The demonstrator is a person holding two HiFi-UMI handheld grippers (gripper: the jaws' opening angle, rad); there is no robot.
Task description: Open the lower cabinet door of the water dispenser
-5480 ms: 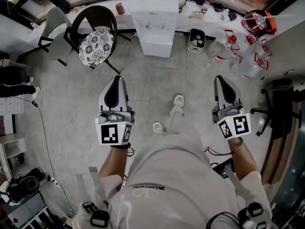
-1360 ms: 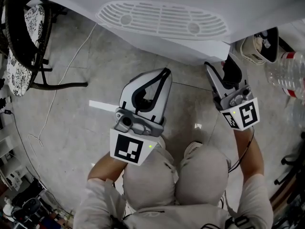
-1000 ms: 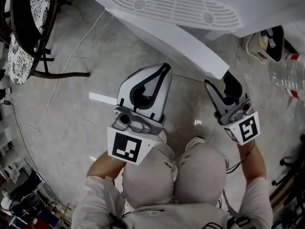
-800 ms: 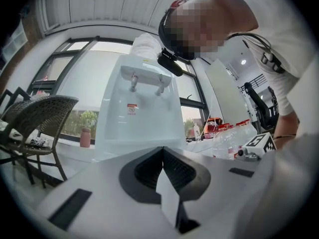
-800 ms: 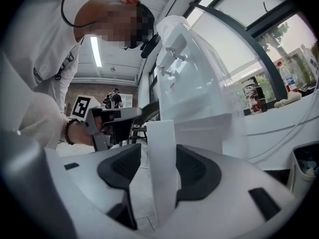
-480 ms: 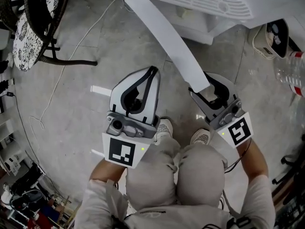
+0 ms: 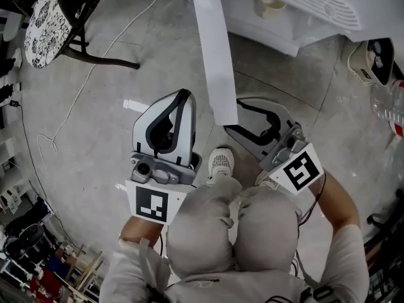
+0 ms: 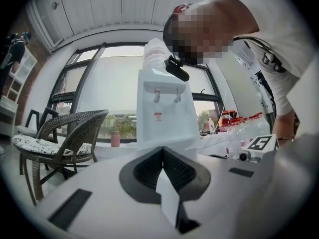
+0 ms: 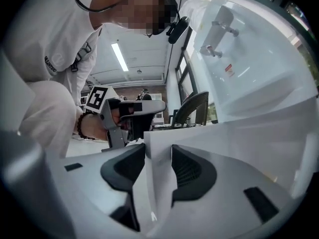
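Observation:
The white water dispenser (image 7: 297,2) fills the top of the head view. Its lower cabinet door (image 7: 214,49) stands swung out as a long white panel, and the cabinet's inside (image 7: 259,17) shows behind it. My right gripper (image 7: 232,114) is at the door's free end, jaws closing. In the right gripper view the door's edge (image 9: 158,183) fills the gap between the jaws of the right gripper (image 9: 157,151). My left gripper (image 7: 183,95) hangs just left of the door, shut and empty. In its own view, the left gripper (image 8: 162,149) points at the dispenser (image 8: 164,108).
A wicker chair with a flowered cushion (image 7: 50,17) stands at the upper left, with a cable (image 7: 95,68) trailing over the concrete floor. A small bin (image 7: 379,59) and plastic bottles (image 7: 388,106) sit at the right. The person's shoe (image 7: 221,163) is below the door.
The door has swung further out and to the left, with the right gripper at its free edge moving left with it. The left gripper has drifted left and nearer the person.

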